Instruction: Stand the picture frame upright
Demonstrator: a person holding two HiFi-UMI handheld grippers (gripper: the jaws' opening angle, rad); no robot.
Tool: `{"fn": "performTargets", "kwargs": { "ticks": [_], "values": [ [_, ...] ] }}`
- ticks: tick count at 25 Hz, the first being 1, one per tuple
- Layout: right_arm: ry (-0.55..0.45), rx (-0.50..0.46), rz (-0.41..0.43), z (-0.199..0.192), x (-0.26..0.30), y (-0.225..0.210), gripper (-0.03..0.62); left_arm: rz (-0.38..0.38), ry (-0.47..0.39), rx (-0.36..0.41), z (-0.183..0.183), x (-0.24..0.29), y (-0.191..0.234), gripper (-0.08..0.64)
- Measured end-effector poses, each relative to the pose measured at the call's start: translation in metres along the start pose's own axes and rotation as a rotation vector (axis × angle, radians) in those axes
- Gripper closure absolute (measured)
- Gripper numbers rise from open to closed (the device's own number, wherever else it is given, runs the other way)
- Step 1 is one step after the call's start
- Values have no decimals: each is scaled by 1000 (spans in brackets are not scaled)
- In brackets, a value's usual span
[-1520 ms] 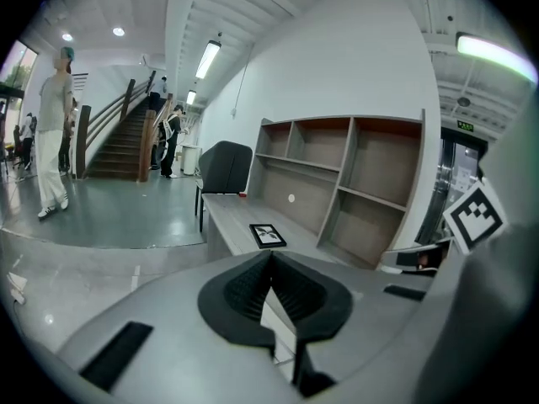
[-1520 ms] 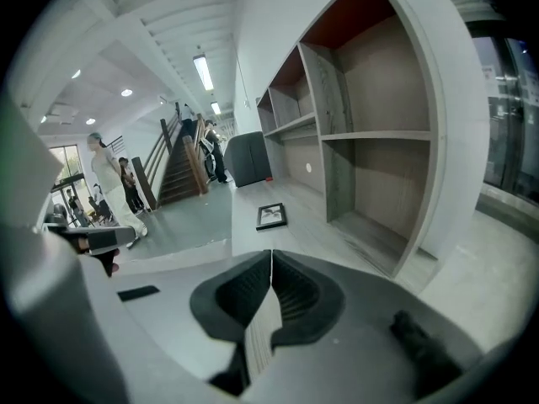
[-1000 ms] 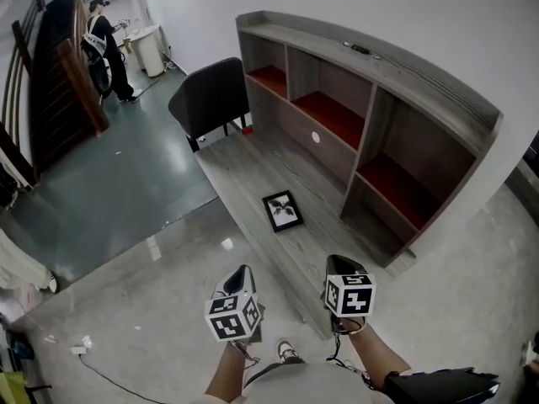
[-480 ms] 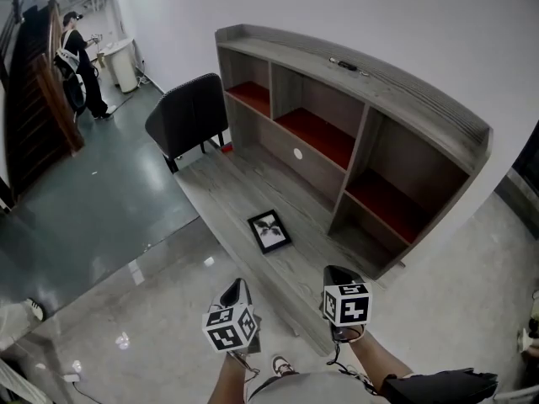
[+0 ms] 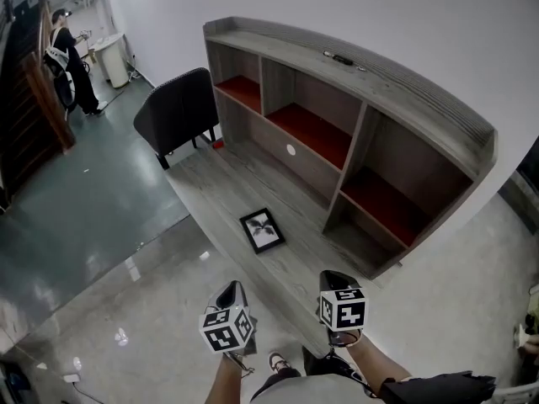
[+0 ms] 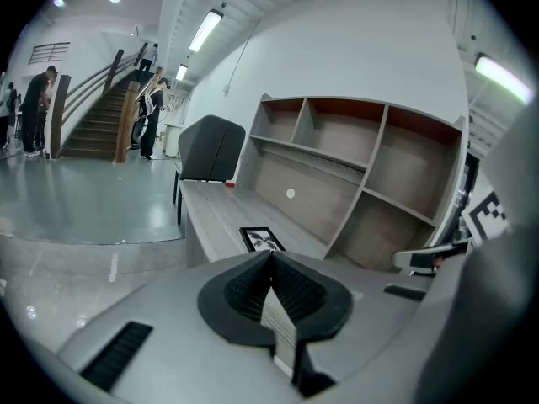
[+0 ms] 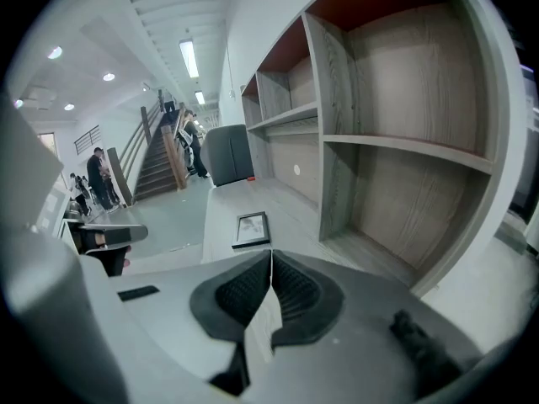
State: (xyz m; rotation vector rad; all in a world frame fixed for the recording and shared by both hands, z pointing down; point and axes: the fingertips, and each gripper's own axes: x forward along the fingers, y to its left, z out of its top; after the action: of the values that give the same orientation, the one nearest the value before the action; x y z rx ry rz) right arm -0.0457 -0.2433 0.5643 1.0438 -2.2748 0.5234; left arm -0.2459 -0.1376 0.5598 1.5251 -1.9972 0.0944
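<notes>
**Picture frame (image 5: 262,230) flat before the shelf unit (image 5: 354,116), not yet reached**

Shut pad to pad at the left gripper (image 6: 271,257), with nothing held. Same at the right gripper (image 7: 270,257): closed on itself, empty. Carried low and side by side, both aimed towards the shelf unit and well short of it.

Against a second ago: no change at either pair of jaws. Only a shift of the head view, with the frame now lower and further left in it, and the grippers a touch lower too. Probably a step of repositioning in front of the shelf unit, nothing more. No contact with the frame so far, so none of the task done. Reach, opening and grasp all yet to come.

Out beyond the jaws: lying face up on the grey board (image 5: 244,183) that runs along the foot of the shelf unit, near that board's outer edge, opposite the middle compartments. Almost dead ahead of the left gripper, slightly left of the right gripper's line, clearly apart from both. Farther off, a dark chair (image 5: 178,112) at the shelf unit's far end.
</notes>
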Motion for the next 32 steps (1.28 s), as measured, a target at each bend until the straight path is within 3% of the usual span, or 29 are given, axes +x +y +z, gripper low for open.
{"fn": "performTargets", "kwargs": {
  "ticks": [11, 32],
  "values": [
    [5, -83, 109, 41, 43, -3, 560, 100, -36, -42, 21, 20, 2, 546],
    [86, -120, 185, 57, 112, 2, 560, 181, -6, -95, 24, 62, 27, 546]
  ]
}}
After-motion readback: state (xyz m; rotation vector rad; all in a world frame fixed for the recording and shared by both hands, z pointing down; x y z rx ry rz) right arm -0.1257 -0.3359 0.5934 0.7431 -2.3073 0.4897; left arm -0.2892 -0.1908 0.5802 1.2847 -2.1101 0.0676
